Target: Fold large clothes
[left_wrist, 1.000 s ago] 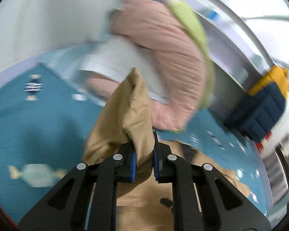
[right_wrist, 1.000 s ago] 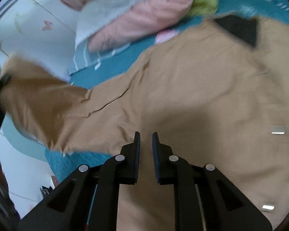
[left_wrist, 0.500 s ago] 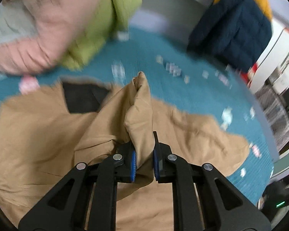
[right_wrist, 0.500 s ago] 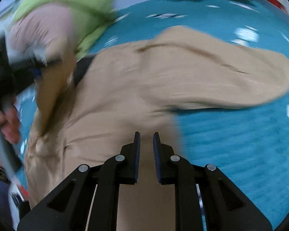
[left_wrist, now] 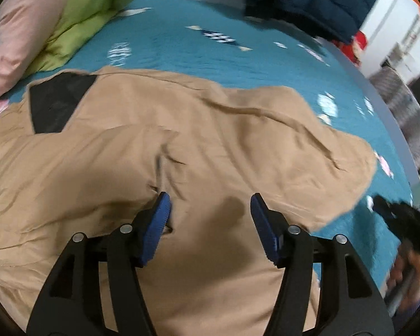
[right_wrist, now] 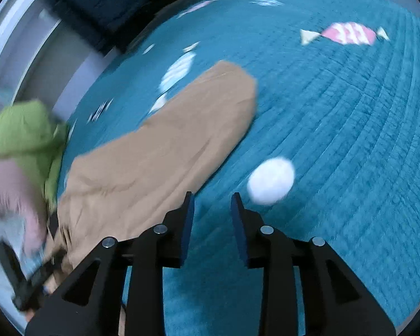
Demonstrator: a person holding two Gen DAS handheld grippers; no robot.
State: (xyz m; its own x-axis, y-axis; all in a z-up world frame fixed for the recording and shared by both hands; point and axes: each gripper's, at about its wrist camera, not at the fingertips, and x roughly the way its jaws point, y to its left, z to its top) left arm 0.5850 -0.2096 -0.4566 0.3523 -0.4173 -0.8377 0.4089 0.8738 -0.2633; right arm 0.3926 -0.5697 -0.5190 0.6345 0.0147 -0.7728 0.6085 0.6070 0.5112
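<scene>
A large tan garment (left_wrist: 182, 145) with a black collar lining (left_wrist: 56, 103) lies spread on a teal bedspread (left_wrist: 210, 56). My left gripper (left_wrist: 208, 207) is open and empty, just above the folded-over tan cloth. My right gripper (right_wrist: 211, 204) is open and empty, over the bedspread (right_wrist: 336, 140) beside the garment's tan sleeve (right_wrist: 168, 151), which runs up and to the right. The right gripper (left_wrist: 403, 224) and the hand holding it show at the right edge of the left wrist view.
A pink and green quilt pile (left_wrist: 56, 19) lies at the far left of the bed, also in the right wrist view (right_wrist: 22, 140). A dark blue puffer jacket (left_wrist: 308, 0) lies at the far edge. The bedspread carries candy prints (right_wrist: 347, 33).
My left gripper carried a tan sleeve over the garment's body, then opened and let it drop there. My right gripper swung right towards the other sleeve and opened.
</scene>
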